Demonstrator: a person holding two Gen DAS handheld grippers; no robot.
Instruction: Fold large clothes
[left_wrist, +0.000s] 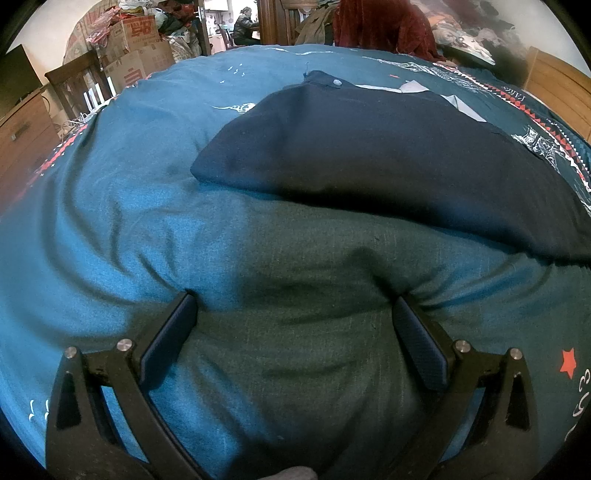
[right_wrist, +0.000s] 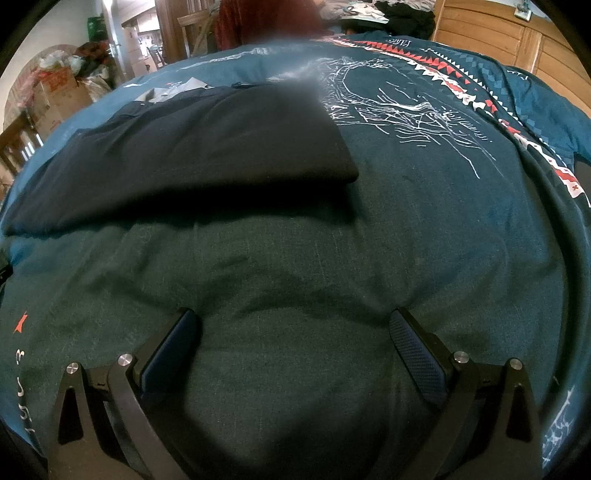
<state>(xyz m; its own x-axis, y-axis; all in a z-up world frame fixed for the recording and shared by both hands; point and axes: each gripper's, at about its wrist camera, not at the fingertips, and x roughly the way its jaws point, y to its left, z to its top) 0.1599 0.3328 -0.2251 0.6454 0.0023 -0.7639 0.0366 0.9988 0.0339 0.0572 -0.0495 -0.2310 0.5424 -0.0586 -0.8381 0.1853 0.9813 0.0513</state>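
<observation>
Beyond both tongs (left_wrist: 295, 299) (right_wrist: 295, 317) — folded trousers (left_wrist: 369, 155) (right_wrist: 192, 147).

Right gripper (right_wrist: 295, 325) near, jaws spread wide, fingertips pressing into teal bedcover (right_wrist: 424, 221). Folded dark navy garment (right_wrist: 192, 155) lies flat on cover, far left of centre. Cardboard boxes (right_wrist: 55, 96) far left; wooden panelling (right_wrist: 517, 37) far right.
</observation>
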